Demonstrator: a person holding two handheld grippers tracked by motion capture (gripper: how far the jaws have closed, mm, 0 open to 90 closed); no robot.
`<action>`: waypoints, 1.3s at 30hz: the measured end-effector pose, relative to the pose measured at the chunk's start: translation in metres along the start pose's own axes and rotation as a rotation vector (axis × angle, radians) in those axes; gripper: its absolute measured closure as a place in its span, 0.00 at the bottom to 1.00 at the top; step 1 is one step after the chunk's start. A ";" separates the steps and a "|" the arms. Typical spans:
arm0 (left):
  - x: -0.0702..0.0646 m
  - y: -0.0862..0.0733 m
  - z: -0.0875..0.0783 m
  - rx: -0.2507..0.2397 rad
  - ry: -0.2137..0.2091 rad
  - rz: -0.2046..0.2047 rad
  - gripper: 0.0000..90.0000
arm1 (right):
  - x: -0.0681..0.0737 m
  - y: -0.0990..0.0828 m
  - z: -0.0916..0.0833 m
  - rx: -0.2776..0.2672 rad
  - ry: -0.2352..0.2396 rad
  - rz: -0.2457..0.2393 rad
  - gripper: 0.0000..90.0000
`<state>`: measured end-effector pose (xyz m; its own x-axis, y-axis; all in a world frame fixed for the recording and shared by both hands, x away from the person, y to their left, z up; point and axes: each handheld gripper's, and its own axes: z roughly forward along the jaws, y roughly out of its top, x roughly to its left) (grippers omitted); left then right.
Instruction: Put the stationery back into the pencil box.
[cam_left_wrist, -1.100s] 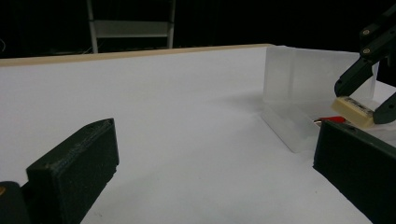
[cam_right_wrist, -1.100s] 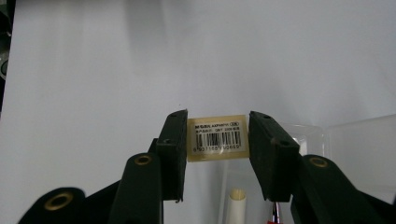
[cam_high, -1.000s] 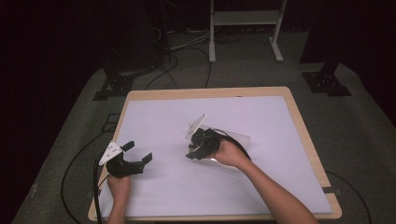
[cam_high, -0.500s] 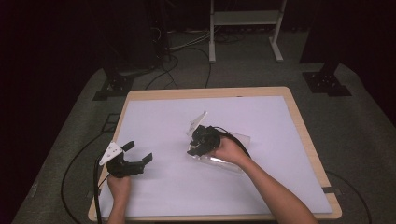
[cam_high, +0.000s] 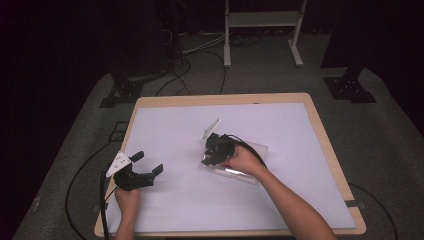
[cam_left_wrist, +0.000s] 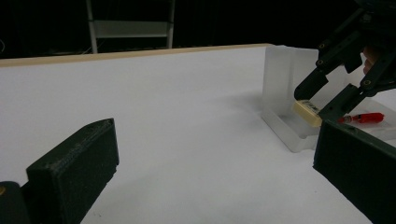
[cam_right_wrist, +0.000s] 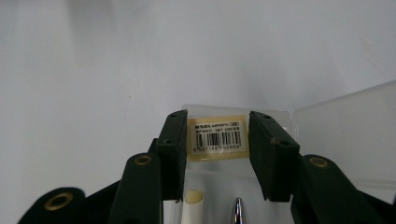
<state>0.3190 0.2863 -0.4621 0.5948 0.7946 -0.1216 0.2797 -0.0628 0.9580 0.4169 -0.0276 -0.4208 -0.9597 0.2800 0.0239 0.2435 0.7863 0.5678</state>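
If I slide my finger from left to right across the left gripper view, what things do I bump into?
Left gripper's own near jaw → bare white table top → clear plastic box → cream eraser pinched in the right gripper → red pen.

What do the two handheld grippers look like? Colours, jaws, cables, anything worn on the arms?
Both are black. The left gripper carries a pale grey three-cornered plate on top and trails a black cable off the table edge. The right gripper has linkage arms with brass-coloured pivot rivets, flat rectangular jaws and a looping black cable. Forearms are bare: no sleeves or gloves.
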 end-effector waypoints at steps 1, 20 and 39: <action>0.000 0.000 0.000 0.000 0.000 -0.001 0.00 | -0.001 0.000 0.001 0.000 0.002 0.005 0.64; 0.000 0.000 0.001 0.000 0.007 -0.006 0.00 | -0.010 -0.005 0.011 0.018 0.021 0.045 0.64; 0.000 0.000 0.001 0.003 0.005 -0.001 0.00 | -0.014 -0.007 0.013 0.010 0.029 0.063 0.59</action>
<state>0.3195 0.2856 -0.4624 0.5907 0.7977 -0.1210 0.2827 -0.0642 0.9570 0.4304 -0.0303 -0.4361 -0.9459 0.3135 0.0830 0.3051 0.7732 0.5560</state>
